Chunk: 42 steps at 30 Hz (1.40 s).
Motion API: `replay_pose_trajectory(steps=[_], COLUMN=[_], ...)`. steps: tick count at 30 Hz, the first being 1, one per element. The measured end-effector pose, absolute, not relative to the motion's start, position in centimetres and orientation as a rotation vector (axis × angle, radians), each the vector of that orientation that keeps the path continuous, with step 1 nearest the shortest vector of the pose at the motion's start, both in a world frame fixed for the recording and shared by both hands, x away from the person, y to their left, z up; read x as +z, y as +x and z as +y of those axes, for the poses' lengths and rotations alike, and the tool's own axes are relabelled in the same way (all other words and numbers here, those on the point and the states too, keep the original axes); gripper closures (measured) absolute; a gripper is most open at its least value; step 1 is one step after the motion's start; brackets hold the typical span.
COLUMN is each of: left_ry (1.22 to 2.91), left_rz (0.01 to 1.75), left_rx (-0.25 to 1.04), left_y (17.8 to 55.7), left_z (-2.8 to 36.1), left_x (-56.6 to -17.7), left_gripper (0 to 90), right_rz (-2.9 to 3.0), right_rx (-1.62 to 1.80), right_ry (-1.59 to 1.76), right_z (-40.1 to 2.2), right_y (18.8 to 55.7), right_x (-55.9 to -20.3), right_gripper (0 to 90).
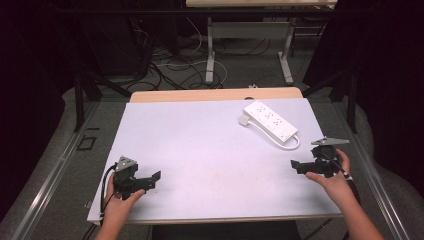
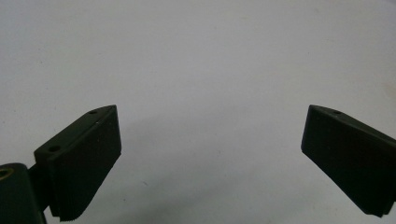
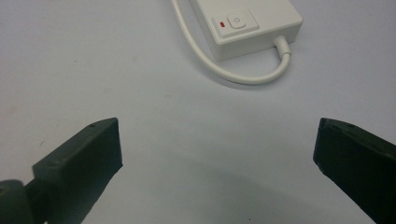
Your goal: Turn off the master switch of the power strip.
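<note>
Low, both tongs (image 1: 156, 176) (image 1: 295, 165) agape, inward-pointing.

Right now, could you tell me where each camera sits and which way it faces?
High view: above the near edge, looking forward and down; both hands, white rectangular plastic power strip.
Left gripper view: on the left hand-held gripper, facing bare white tabletop.
Right gripper view: on the right hand-held gripper, facing the strip, shared with the high view.
</note>
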State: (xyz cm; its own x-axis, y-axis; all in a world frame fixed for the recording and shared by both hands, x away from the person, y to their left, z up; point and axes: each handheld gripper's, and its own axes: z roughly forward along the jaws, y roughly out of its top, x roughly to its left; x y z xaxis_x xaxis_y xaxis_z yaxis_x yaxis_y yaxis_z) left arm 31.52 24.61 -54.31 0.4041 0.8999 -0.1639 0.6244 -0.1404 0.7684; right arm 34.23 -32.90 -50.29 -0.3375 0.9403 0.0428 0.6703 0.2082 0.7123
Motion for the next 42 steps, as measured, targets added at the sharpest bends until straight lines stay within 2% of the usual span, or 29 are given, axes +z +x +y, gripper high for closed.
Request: replay_pose_trajectory(steps=[42], left_ry=[1.864], left_rz=[1.312], left_rx=[0.431], left_y=[31.5], left_z=[24.6], left_x=[-54.3], left_gripper=[5.5], right_rz=[2.072], right_rx=[0.898], right_ry=[1.462], right_z=[-31.6], right_y=[38.3], right_x=[-45.4], right_gripper=[0.7])
